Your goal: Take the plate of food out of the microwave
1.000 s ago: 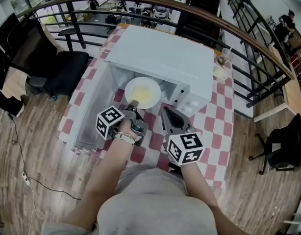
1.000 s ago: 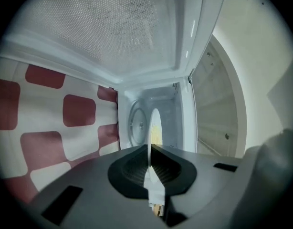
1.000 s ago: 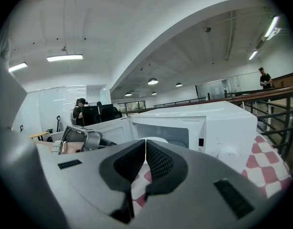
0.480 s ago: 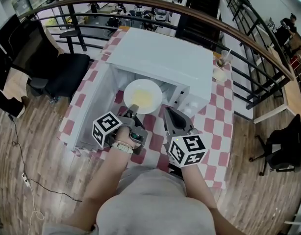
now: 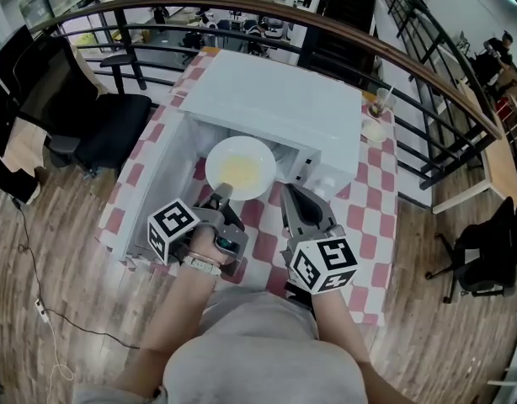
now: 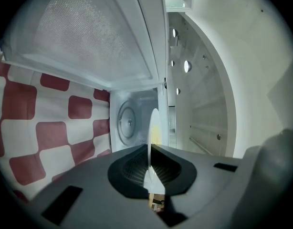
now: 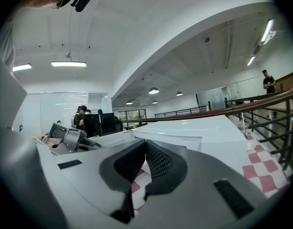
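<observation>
The left tool (image 5: 224, 194) is closed hard on the near rim of the round white plate (image 5: 221, 154). The left gripper view shows that rim edge-on, pinched between the ribbed pads (image 6: 132, 163). The plate reaches out ahead of this tool, with the yellow food (image 5: 240, 172) pooled at its middle, right at the mouth of the white microwave (image 5: 279, 99). The steep head view makes it hard to tell whether the far rim has cleared the cavity. The right tool (image 5: 290, 194) is beside the left one, off the plate's right edge. Its jaws are together with nothing between them, so it gives no support.

The main risk is likely the single pinch at one edge. All the weight hangs beyond the left tool, so the plate could pivot in the pads and droop at its far side, and the food could slide off. A smooth glazed rim might also creep out of the grip. If the far rim sits inside, it could knock the cavity frame as it is drawn back. A swing to the left could clip the open microwave door (image 5: 153, 196), which stands over the red-and-white checked surface (image 5: 359, 217).
</observation>
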The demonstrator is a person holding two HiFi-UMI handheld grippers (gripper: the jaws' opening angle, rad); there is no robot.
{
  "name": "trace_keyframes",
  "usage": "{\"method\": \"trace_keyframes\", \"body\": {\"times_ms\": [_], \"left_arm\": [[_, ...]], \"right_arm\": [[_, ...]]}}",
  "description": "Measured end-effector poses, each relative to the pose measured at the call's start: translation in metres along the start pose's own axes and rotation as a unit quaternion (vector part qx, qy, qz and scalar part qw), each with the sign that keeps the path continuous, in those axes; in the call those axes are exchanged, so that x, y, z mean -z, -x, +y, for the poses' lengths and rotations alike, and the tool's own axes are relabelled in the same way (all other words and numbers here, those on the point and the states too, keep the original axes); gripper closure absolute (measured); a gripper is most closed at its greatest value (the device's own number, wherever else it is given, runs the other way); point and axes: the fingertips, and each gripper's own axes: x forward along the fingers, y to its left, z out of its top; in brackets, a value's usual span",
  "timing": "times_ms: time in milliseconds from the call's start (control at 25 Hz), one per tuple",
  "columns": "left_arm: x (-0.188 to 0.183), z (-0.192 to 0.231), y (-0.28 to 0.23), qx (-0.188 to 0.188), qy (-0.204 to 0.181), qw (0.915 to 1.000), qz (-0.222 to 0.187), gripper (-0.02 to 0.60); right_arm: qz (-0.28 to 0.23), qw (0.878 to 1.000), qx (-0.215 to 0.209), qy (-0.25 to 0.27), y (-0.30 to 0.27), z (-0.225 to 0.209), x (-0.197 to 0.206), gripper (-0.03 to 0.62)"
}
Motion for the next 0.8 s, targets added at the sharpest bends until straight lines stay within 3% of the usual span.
{"method": "trace_keyframes", "body": {"times_ms": [800], "left_arm": [[0.018,-0.052,0.007,0.042,-0.017,0.9988,0.02,0.572]], "right_arm": [[-0.012,0.999,0.032,0.029,0.013,-0.004,-0.02,0.568]]}}
